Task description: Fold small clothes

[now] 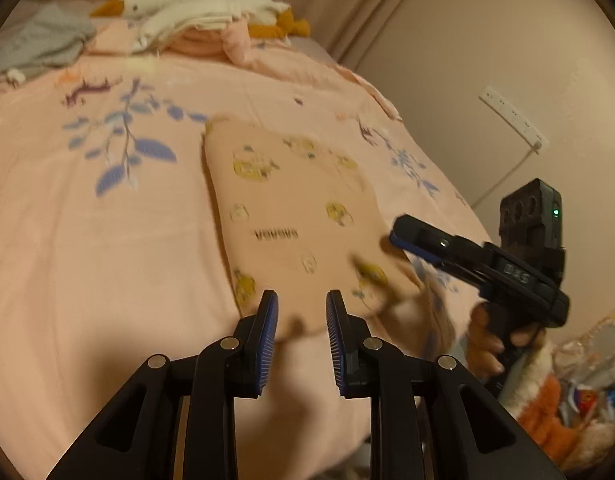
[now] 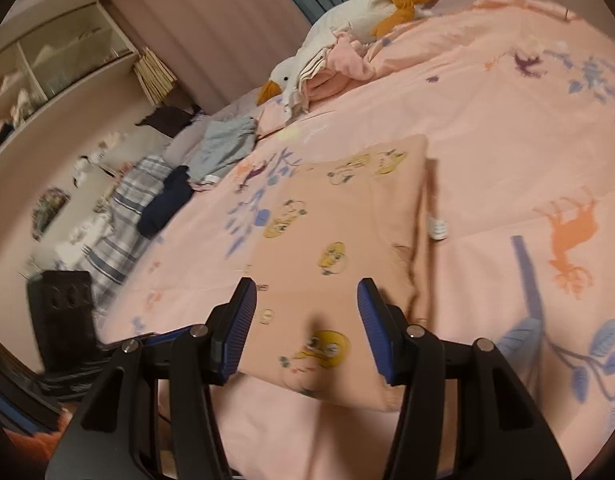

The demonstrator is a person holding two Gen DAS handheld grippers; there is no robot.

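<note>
A small peach garment (image 1: 295, 208) (image 2: 339, 248) printed with yellow cartoon figures lies folded into a flat rectangle on the pink floral bedcover (image 1: 87, 248) (image 2: 507, 140). In the left wrist view my left gripper (image 1: 301, 312) hovers at the garment's near edge, its jaws a narrow gap apart and pinching nothing. My right gripper (image 2: 307, 308) stands open over the garment's near end, the cloth showing between its fingers but not pressed. Seen from the left, the right gripper (image 1: 403, 236) points at the garment's right edge, held by a hand (image 1: 487, 340).
A white plush goose (image 1: 195, 4) (image 2: 347, 32) lies on stacked pink cloths at the head of the bed. Grey clothes (image 1: 39, 44) (image 2: 227, 144) and dark and striped ones (image 2: 163, 200) sit along the far side. A power strip (image 1: 511, 120) hangs on the wall.
</note>
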